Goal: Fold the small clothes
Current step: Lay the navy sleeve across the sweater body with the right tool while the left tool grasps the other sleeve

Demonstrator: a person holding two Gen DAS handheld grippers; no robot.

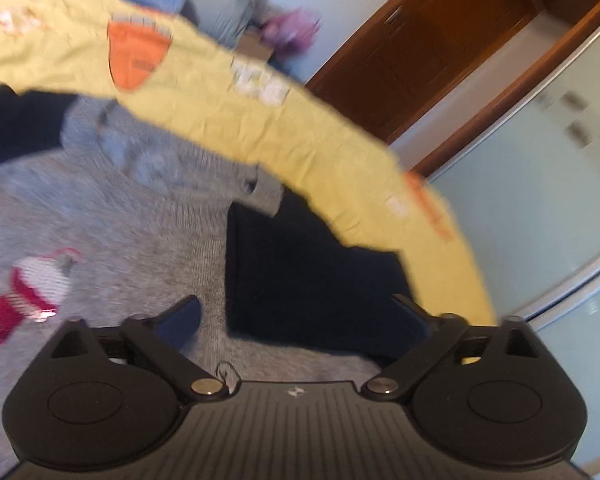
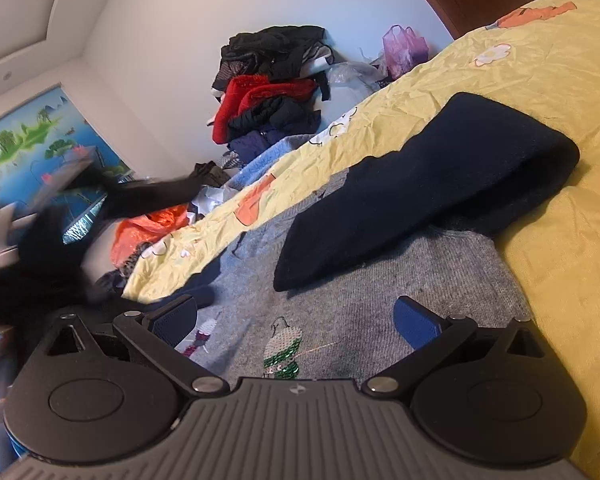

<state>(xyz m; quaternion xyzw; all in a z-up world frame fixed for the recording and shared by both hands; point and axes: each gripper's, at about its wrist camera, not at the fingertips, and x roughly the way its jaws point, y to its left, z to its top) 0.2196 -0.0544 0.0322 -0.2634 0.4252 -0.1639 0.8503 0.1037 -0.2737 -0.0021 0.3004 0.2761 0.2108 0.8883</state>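
Note:
A grey knitted sweater (image 1: 112,224) with embroidered figures lies flat on a yellow bedsheet (image 1: 228,120). A dark navy sleeve or folded part (image 1: 308,272) lies across it. In the right wrist view the sweater (image 2: 400,280) lies just ahead, with the navy part (image 2: 440,184) folded over its far side. My left gripper (image 1: 300,316) is open and empty above the sweater. My right gripper (image 2: 296,316) is open and empty, low over the sweater's hem with sequin figures (image 2: 282,352). The left wrist view is blurred.
The yellow bedsheet (image 2: 520,92) has orange and white prints. A pile of red, black and blue clothes (image 2: 272,96) stands by the wall. An orange bag (image 2: 148,228) and a purple bag (image 2: 404,46) lie beyond the bed. A brown wooden cabinet (image 1: 440,52) is behind.

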